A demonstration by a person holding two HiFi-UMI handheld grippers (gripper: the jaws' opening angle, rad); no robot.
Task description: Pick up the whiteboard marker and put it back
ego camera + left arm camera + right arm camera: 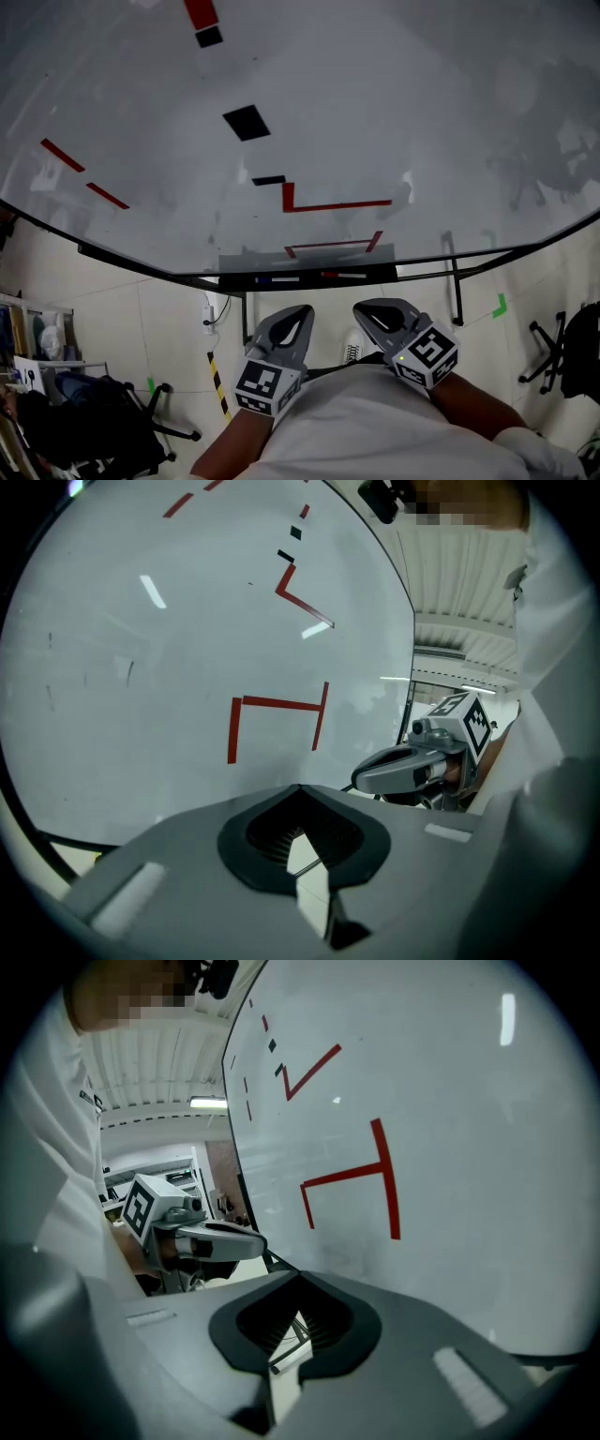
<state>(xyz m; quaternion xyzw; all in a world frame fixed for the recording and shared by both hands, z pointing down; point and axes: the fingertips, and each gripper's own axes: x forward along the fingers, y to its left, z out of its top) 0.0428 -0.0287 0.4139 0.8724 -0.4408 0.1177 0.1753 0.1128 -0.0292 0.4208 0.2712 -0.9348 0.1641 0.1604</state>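
Since nothing is held so far, both tools hang close to the person's body, below the long black pen tray (309, 277) that runs along the bottom edge of the large glossy white whiteboard (375, 112). Below the tray and just left of its middle, the grey left tongs (302, 311) have their tips pressed together on nothing, which looks like a resting pose ahead of a reach. In the tray itself two slim pens lie end to end: a blue-marked whiteboard marker (277, 279) toward its left and a red-marked whiteboard marker (342, 276) toward its right. I cannot tell which one the task means. Below the tray's right half, the grey right tongs (364, 307) are likewise closed and empty. They point up toward the tray, and either pair would have to open before gripping a marker.
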